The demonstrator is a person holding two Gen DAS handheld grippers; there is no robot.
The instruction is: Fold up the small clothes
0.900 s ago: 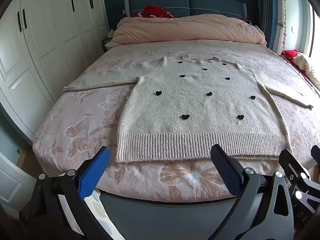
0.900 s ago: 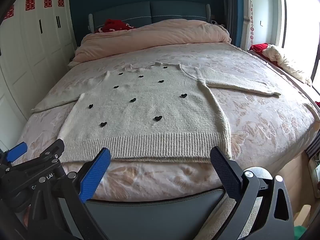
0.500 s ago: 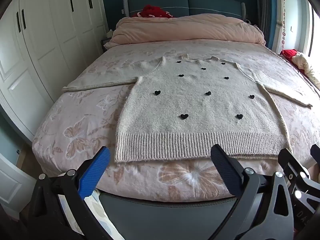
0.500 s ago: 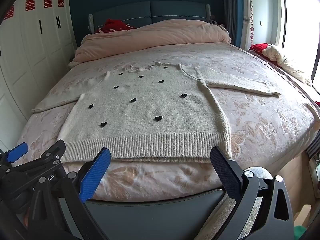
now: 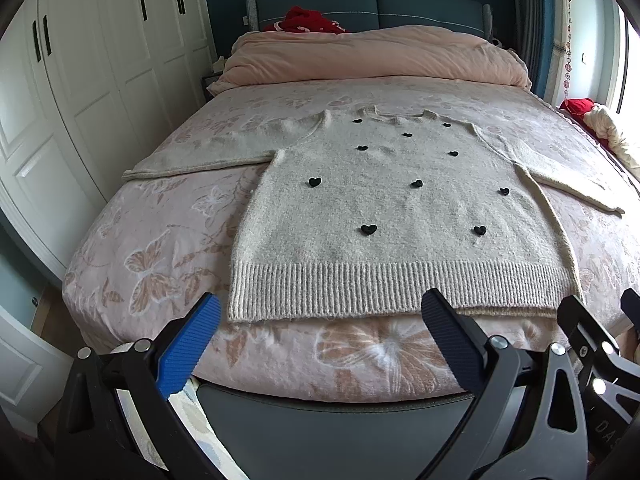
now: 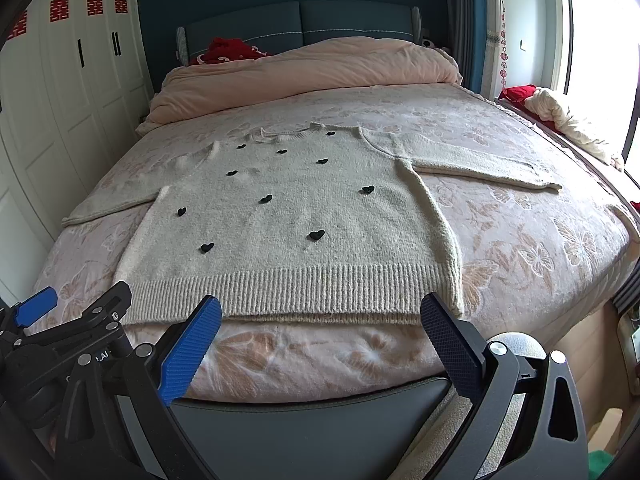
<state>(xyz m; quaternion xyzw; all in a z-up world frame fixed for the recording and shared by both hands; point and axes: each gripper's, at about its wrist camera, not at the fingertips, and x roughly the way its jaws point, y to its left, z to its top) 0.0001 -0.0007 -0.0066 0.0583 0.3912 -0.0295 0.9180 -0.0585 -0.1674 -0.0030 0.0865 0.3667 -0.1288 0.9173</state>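
A cream sweater (image 5: pixel 396 216) with black hearts lies flat, sleeves out, on the near half of a bed (image 5: pixel 160 240) with a pink butterfly cover. White wardrobes (image 5: pixel 80 80) stand left. Left gripper (image 5: pixel 320 332) and right gripper (image 6: pixel 320 330) hover short of the hem, jaws spread, empty.

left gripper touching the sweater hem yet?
Apart. In the left wrist view the left gripper stands open short of the bed's near edge, nothing between its fingers; a strip of floral bedspread shows between the blue fingertip and the sweater hem.
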